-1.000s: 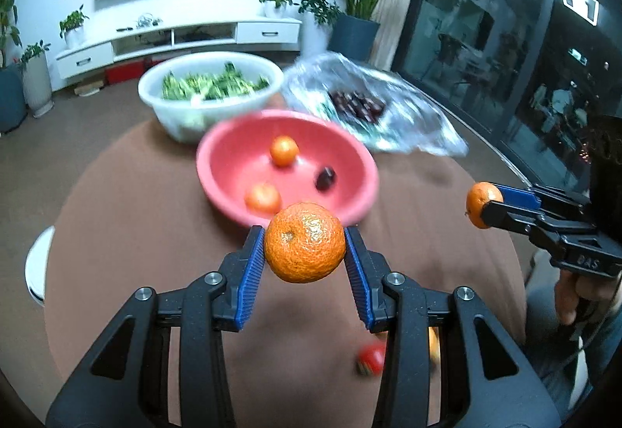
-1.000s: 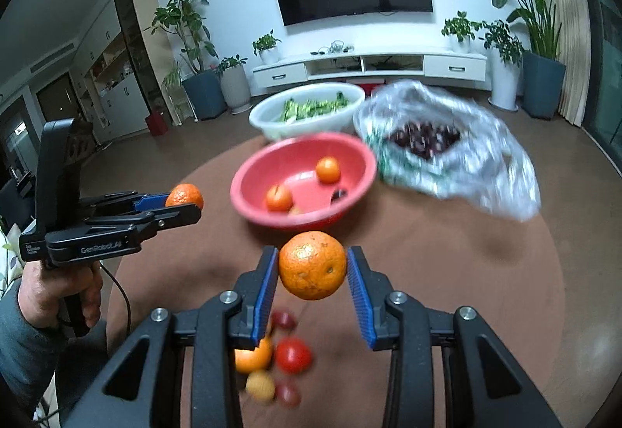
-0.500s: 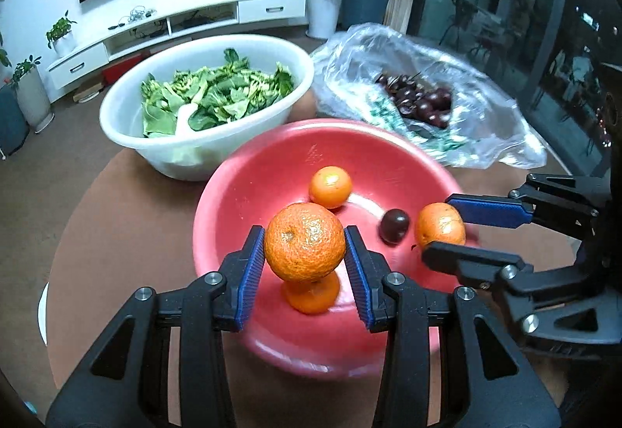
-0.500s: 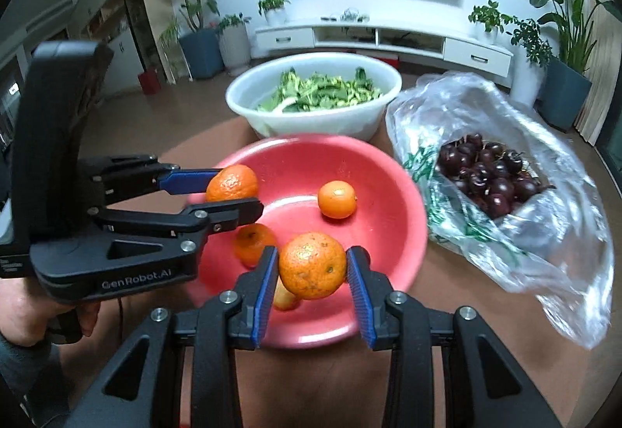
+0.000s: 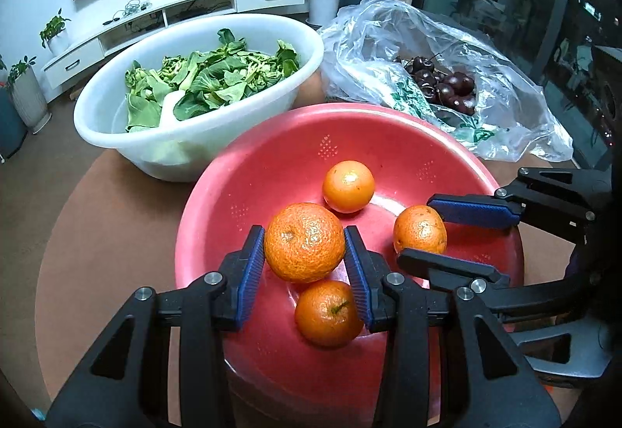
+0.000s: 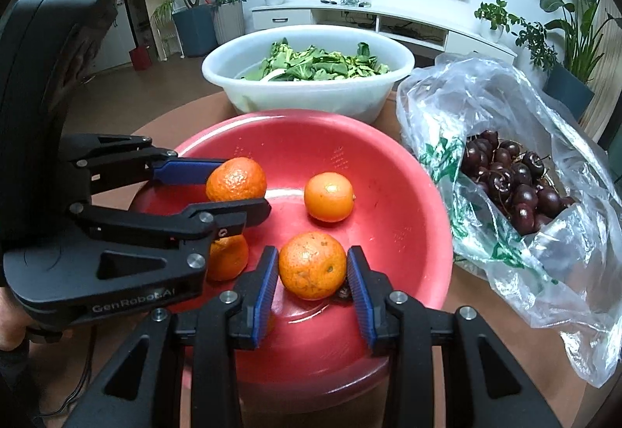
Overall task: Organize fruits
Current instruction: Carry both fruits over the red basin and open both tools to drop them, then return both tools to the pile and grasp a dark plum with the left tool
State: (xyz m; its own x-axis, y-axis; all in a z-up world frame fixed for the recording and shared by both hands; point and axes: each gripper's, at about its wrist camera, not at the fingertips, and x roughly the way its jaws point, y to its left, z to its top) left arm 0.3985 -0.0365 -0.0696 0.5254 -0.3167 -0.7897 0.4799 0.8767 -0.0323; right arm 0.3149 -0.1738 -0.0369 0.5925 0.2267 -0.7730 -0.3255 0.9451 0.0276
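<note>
Over the red bowl [image 5: 272, 163]: my left gripper [image 5: 305, 261] clamps a mandarin [image 5: 304, 241] above the bowl's near-left side. Two loose mandarins lie inside. My right gripper [image 6: 313, 274] pinches another mandarin [image 6: 312, 265] low over the bowl's floor.

There are four oranges [image 5: 348, 186], two bowls, one red [image 5: 388, 128] and one white [image 5: 97, 124], one plastic bag [image 5: 517, 105] full of dark cherries [image 5: 447, 86], and two grippers [image 5: 305, 264].
</note>
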